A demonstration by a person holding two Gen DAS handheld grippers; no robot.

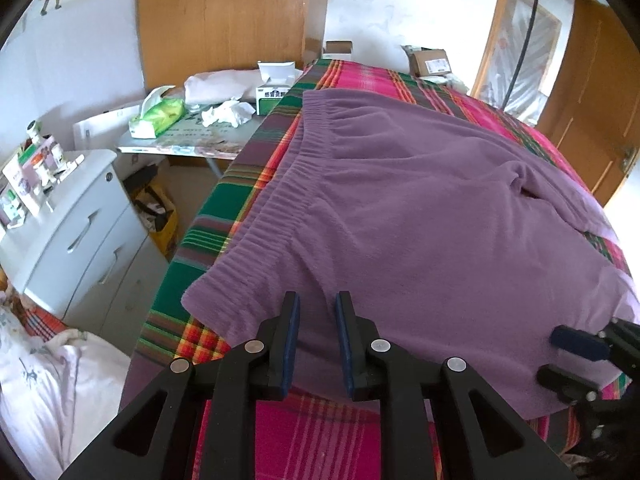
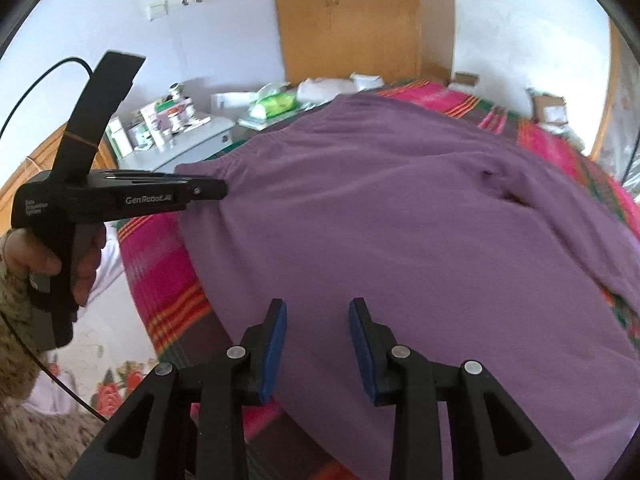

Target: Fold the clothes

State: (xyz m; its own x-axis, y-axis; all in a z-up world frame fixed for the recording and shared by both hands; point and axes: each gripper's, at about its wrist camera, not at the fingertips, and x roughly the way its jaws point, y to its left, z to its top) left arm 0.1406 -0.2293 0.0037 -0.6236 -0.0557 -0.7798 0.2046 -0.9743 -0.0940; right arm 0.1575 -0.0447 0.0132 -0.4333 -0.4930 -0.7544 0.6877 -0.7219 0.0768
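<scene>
Left wrist view: white drawer unit (image 1: 84, 220) at left, cluttered bench (image 1: 188, 136) upper left, purple fleece trousers (image 1: 420, 220) spread flat on the plaid bed cover (image 1: 224, 204), waistband toward the left. Left gripper (image 1: 317, 340) hovers over the near hem, jaws narrowly parted, nothing held. Right gripper (image 1: 568, 356) at lower right, jaws apart, empty. Right wrist view: right gripper (image 2: 317, 348) likewise over the near edge. Judgement: pinch the near edge at both corners, lift evenly, fold away. Clear bed beyond; the bed's left edge is close.
</scene>
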